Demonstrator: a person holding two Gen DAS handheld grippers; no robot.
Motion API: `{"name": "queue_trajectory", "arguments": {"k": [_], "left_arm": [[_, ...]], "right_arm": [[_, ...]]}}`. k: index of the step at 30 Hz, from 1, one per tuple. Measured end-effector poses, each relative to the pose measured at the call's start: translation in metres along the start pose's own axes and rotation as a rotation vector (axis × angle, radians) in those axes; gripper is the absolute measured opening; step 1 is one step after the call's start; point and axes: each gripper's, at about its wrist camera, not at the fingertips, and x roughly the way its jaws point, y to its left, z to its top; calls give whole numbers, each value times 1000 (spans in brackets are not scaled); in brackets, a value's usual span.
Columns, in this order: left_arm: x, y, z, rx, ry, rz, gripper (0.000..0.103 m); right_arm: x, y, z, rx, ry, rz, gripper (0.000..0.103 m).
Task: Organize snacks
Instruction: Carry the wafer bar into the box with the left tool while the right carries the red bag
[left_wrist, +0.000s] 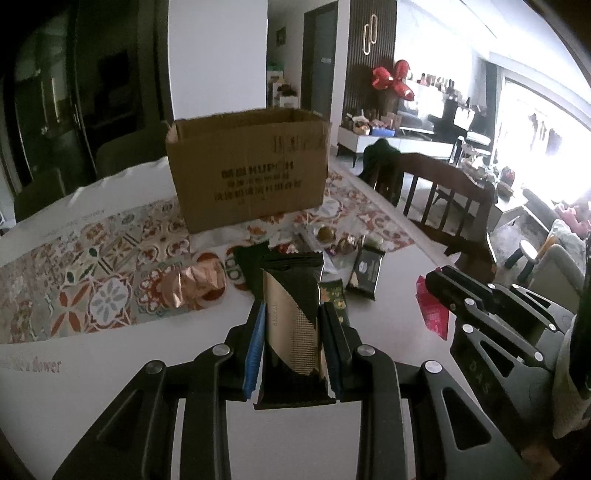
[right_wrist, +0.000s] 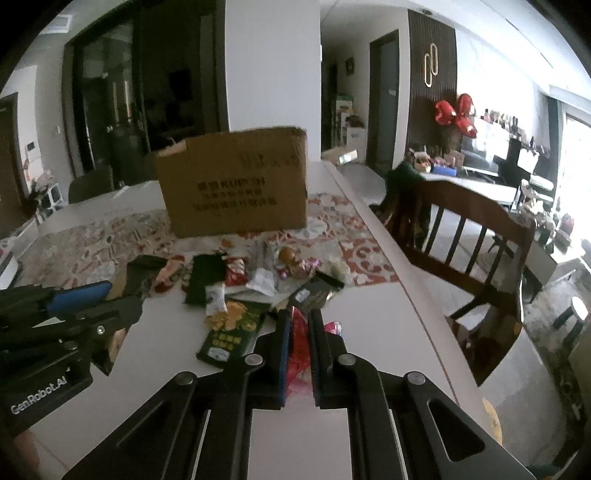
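Note:
My left gripper (left_wrist: 293, 310) is shut on a black and beige snack packet (left_wrist: 291, 321) that stands upright between its blue pads, lifted above the white table (left_wrist: 110, 369). My right gripper (right_wrist: 299, 315) is shut on a red snack packet (right_wrist: 300, 350); in the left wrist view that gripper (left_wrist: 434, 280) shows at the right with the red packet (left_wrist: 432, 314) hanging below it. An open cardboard box (left_wrist: 247, 173) (right_wrist: 236, 184) stands on the patterned mat behind a pile of loose snacks (right_wrist: 258, 273). In the right wrist view the left gripper (right_wrist: 125, 297) enters from the left.
A green snack packet (right_wrist: 232, 328) lies just ahead of my right fingers, a small black packet (left_wrist: 365, 271) and a copper foil wrapper (left_wrist: 195, 284) lie near the pile. A wooden chair (right_wrist: 461, 240) stands against the table's right edge.

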Motion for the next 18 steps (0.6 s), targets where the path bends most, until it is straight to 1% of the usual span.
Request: {"name": "queue_trajectory", "arguments": {"k": [7, 13, 18], "left_arm": [[-17, 5, 17, -17, -63, -15, 30], [-28, 10, 37, -1, -131, -4, 30], [-29, 17, 53, -7, -156, -9, 30]], "right_arm": [[-14, 5, 18, -5, -70, 39, 10], [-19, 7, 35, 6, -114, 79, 10], [-17, 6, 51, 25, -138, 114, 10]]}}
